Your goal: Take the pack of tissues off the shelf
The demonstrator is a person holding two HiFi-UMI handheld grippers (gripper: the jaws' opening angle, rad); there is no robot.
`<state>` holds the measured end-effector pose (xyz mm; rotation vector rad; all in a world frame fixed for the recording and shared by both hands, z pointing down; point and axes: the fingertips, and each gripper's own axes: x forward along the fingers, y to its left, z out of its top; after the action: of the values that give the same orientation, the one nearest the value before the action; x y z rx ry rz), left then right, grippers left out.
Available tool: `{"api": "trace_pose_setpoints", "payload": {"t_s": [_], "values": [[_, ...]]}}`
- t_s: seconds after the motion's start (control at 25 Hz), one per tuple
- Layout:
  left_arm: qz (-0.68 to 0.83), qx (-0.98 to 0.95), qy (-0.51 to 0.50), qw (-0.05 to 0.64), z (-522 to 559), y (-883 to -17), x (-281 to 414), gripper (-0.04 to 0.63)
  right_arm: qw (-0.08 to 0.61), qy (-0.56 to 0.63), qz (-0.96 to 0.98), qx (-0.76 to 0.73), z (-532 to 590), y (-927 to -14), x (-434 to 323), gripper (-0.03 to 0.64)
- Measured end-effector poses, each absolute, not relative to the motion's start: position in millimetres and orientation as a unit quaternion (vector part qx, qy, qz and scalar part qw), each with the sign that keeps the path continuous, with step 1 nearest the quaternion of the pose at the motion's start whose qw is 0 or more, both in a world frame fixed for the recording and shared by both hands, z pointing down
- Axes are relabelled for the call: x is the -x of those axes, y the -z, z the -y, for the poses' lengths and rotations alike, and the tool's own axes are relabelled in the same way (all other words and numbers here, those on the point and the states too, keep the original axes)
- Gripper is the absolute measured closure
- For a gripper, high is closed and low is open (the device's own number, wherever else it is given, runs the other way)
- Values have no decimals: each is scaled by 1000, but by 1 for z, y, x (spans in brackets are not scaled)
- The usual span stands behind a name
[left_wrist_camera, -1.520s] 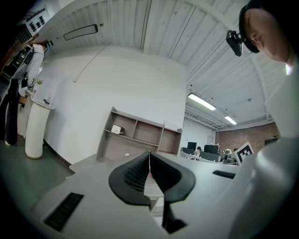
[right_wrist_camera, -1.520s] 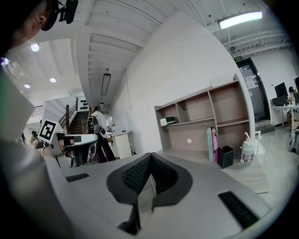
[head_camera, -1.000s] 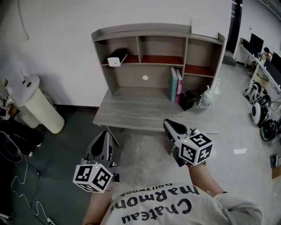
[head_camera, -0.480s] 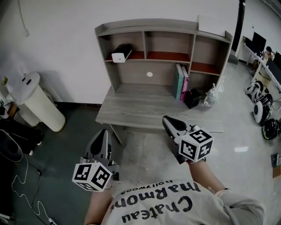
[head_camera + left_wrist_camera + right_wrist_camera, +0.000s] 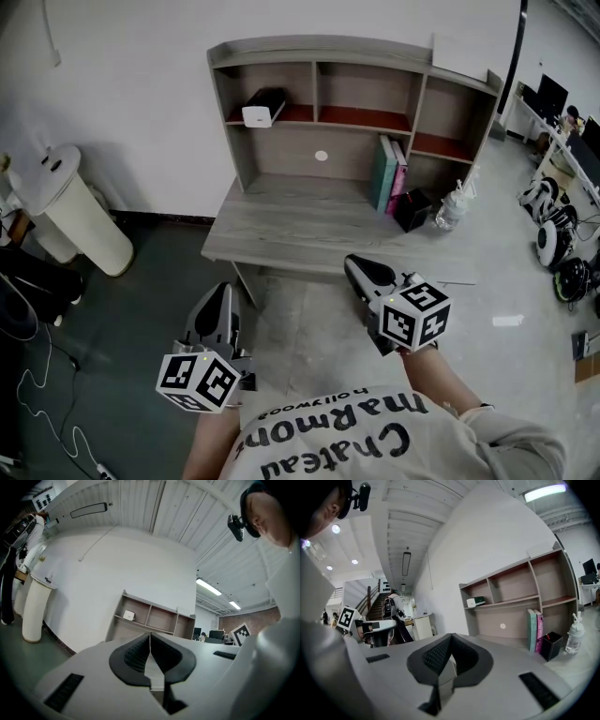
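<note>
The pack of tissues [image 5: 263, 106] is a white and black pack that lies in the upper left compartment of the shelf unit [image 5: 422, 84] on the desk. It is also small and far off in the left gripper view [image 5: 129, 615] and in the right gripper view [image 5: 475, 602]. My left gripper [image 5: 221, 292] hangs over the floor in front of the desk's left corner, shut and empty. My right gripper [image 5: 357, 267] is at the desk's front edge, also shut with nothing in it. Both are well short of the shelf.
The grey desk [image 5: 281, 234] carries two upright books [image 5: 389, 173], a black box [image 5: 413, 208] and a clear bottle [image 5: 451, 208] at its right. A white cylindrical bin [image 5: 70, 206] stands on the left, cables lie on the floor, and scooters [image 5: 553, 234] stand on the right.
Both grippers have drifted a little forward and lower in front of the desk. The head view has swung, so the shelf unit sits further right. The jaws stay shut.
</note>
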<state>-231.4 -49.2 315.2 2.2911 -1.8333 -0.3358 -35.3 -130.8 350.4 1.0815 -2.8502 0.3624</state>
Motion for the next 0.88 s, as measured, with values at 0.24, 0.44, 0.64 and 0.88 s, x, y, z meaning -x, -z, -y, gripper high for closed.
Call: {"api": "trace_pose_setpoints", "payload": {"t_s": [0.24, 0.44, 0.64, 0.88], "values": [[612, -775, 116, 108, 42, -326, 230, 577, 58, -119, 929, -347, 121, -364, 43, 611], [613, -772, 119, 117, 41, -333, 231, 577, 56, -120, 927, -352, 121, -366, 40, 611], [609, -775, 118, 121, 51, -338, 226, 577, 51, -136, 921, -363, 132, -373, 34, 611], [612, -772, 113, 129, 74, -340, 226, 577, 35, -167, 920, -354, 159, -378, 34, 611]]}}
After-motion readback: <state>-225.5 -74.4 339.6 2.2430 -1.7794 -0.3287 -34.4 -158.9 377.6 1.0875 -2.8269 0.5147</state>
